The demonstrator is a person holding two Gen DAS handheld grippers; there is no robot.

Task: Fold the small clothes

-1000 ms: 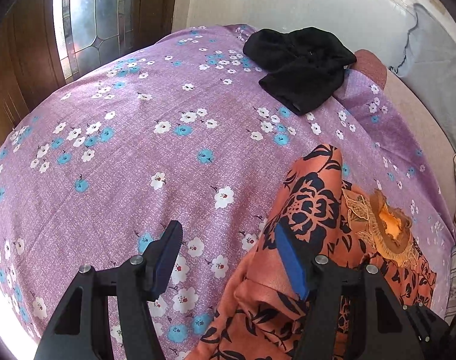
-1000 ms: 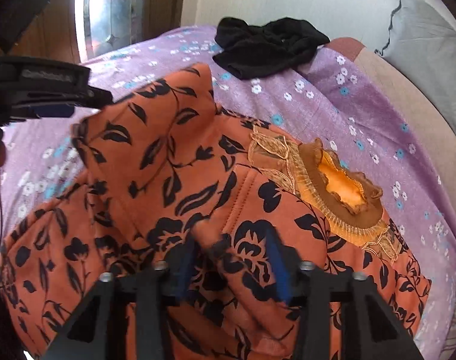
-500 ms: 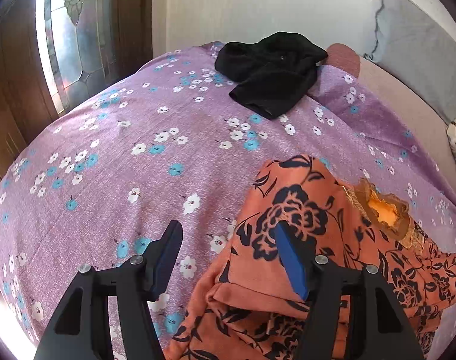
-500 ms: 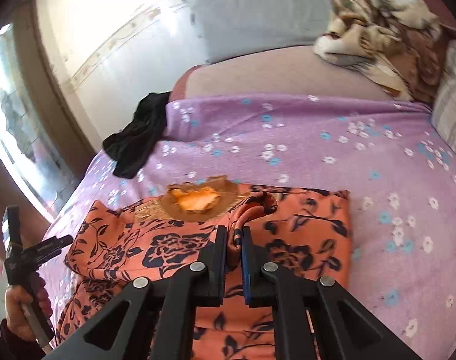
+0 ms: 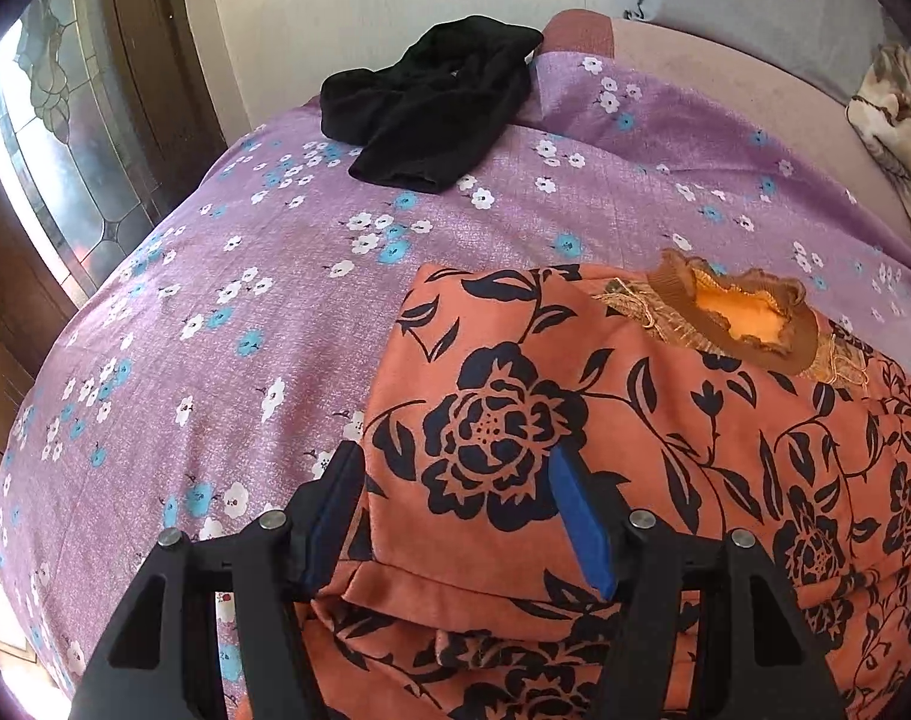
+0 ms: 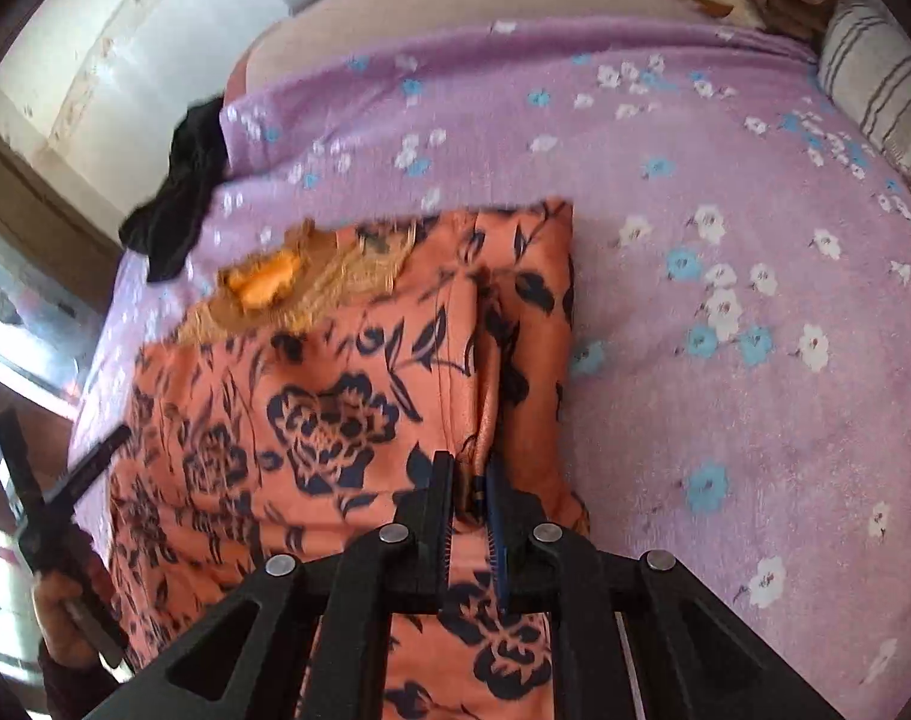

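An orange garment with black flowers [image 5: 635,432] lies on the purple floral bedspread [image 5: 245,300], its gold-trimmed neckline [image 5: 737,312] toward the wall. Its left side lies folded over. My left gripper [image 5: 455,510] is open and empty, its jaws wide apart just above the garment's folded left edge. In the right wrist view my right gripper [image 6: 470,498] is shut on a pinched ridge of the orange garment [image 6: 335,408] near its right side. The left gripper [image 6: 53,516] shows there at the far left, held in a hand.
A black garment [image 5: 437,96] lies crumpled at the far end of the bed by the wall; it also shows in the right wrist view [image 6: 179,198]. A patterned blanket [image 5: 893,120] and a striped pillow [image 6: 875,78] sit at the bed's right side. A glass door [image 5: 53,150] stands left.
The right gripper closed on the garment's right sleeve and carried it across as the garment was laid flat. The left gripper stayed open and moved over the folded left edge.
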